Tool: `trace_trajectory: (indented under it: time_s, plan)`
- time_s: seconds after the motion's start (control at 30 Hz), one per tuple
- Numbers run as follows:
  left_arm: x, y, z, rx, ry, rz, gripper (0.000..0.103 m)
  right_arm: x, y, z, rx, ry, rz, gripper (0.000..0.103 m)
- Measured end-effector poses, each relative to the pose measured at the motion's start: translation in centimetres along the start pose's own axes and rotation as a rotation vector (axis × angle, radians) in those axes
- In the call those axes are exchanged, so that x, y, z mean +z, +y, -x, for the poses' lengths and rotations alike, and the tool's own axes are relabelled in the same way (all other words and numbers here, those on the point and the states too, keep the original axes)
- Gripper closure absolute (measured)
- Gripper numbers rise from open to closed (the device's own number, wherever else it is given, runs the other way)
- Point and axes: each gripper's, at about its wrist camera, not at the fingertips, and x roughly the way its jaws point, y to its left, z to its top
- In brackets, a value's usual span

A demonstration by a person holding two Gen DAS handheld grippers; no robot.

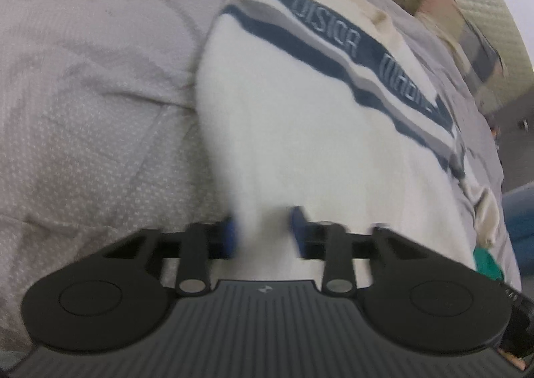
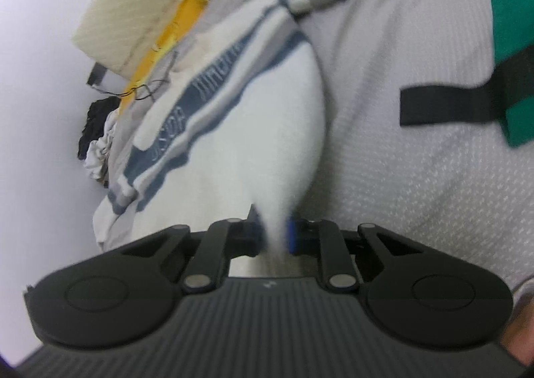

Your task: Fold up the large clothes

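White sweater [image 1: 300, 144] pinched in left gripper [image 1: 265, 232], right gripper [image 2: 273, 232]

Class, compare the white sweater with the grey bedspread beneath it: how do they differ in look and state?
The white sweater carries navy and grey stripes with lettering; the grey bedspread has a fine dotted weave. The sweater is pinched by the left claw and right claw; the bedspread lies ungripped. Both are soft fabric.
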Motion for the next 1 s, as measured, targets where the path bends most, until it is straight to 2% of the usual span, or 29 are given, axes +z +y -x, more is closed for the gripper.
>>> trace_trajectory:
  time_s: [0.07,0.23,0.37,0.47,0.57,0.63,0.7,0.73,0.77,0.8,1.0]
  plan:
    - [0.2,-0.2,1.0,-0.011,-0.010,-0.015,0.094,-0.2,0.6,1.3,-0.011,-0.032,0.052,0.086]
    - [1.4,-0.5,4.2,-0.066,-0.020,-0.042,0.096,-1.0,2.3,4.4,-0.058,-0.131,0.155,0.087]
    - [1.5,-0.6,5.7,-0.021,-0.004,-0.091,0.096,-1.9,2.3,4.7,-0.123,-0.135,0.182,0.086]
    - [1.5,-0.3,5.0,0.009,0.042,-0.097,0.095,-1.8,1.8,3.9,-0.155,-0.103,0.163,0.086]
    - [1.6,-0.8,4.2,0.019,0.041,-0.124,0.094,-1.7,2.0,3.4,-0.175,-0.092,0.171,0.082]
    - [1.5,-1.4,3.6,0.045,0.029,-0.158,0.086,-1.7,2.0,3.8,-0.187,-0.108,0.176,0.077]
    - [1.3,-1.9,3.5,0.066,0.019,-0.194,0.053,-1.7,2.0,4.1,-0.211,-0.129,0.177,0.065]
    - [1.2,-2.1,3.6,0.066,0.008,-0.212,0.048,-1.8,2.1,4.2,-0.219,-0.139,0.177,0.060]
    - [0.9,-2.5,3.9,0.065,-0.011,-0.237,0.046,-1.8,2.2,4.3,-0.219,-0.153,0.178,0.049]
    - [0.7,-2.9,4.3,0.065,-0.029,-0.260,0.046,-1.8,2.3,4.6,-0.216,-0.171,0.186,0.044]
    - [-0.9,-5.9,7.1,0.043,-0.170,-0.397,0.045,-2.1,3.9,6.4,-0.222,-0.311,0.287,0.044]
